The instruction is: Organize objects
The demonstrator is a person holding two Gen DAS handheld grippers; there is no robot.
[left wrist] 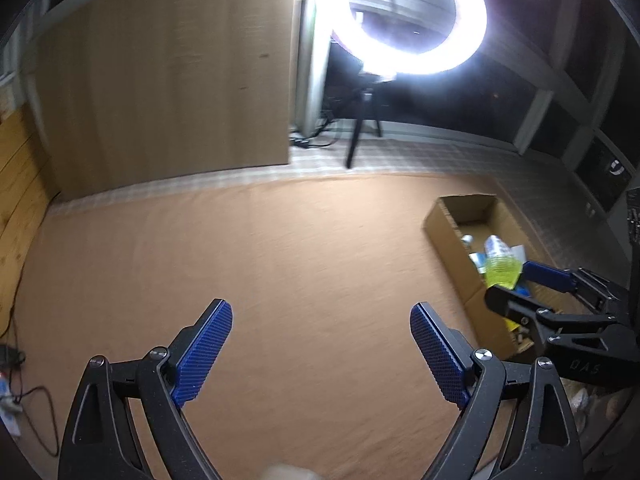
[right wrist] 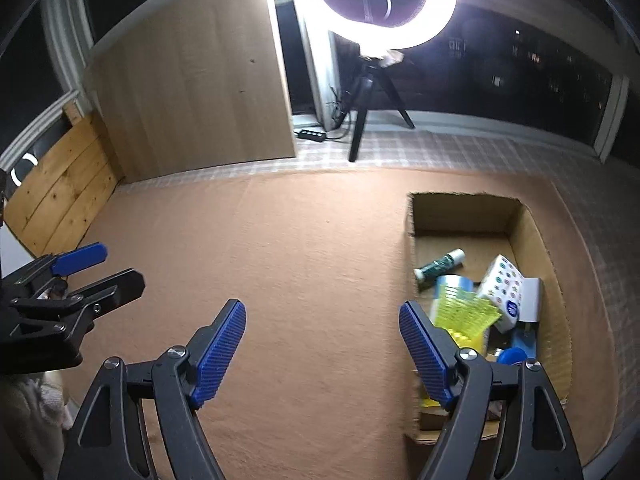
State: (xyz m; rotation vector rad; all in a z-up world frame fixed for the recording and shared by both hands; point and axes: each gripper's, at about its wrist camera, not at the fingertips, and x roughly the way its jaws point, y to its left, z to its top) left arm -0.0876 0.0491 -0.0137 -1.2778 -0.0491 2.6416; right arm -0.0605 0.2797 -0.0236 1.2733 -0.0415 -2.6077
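An open cardboard box sits on the orange cloth at the right. Inside lie a green tube, a yellow plastic basket, a white dotted carton and blue items. The box also shows in the left wrist view. My right gripper is open and empty, its right finger over the box's left wall. My left gripper is open and empty above bare cloth. Each gripper shows in the other's view: the right one, the left one.
A bright ring light on a tripod stands at the back on checked cloth. A tall wooden panel stands back left, with pine boards at the left edge. A power strip and cables lie behind.
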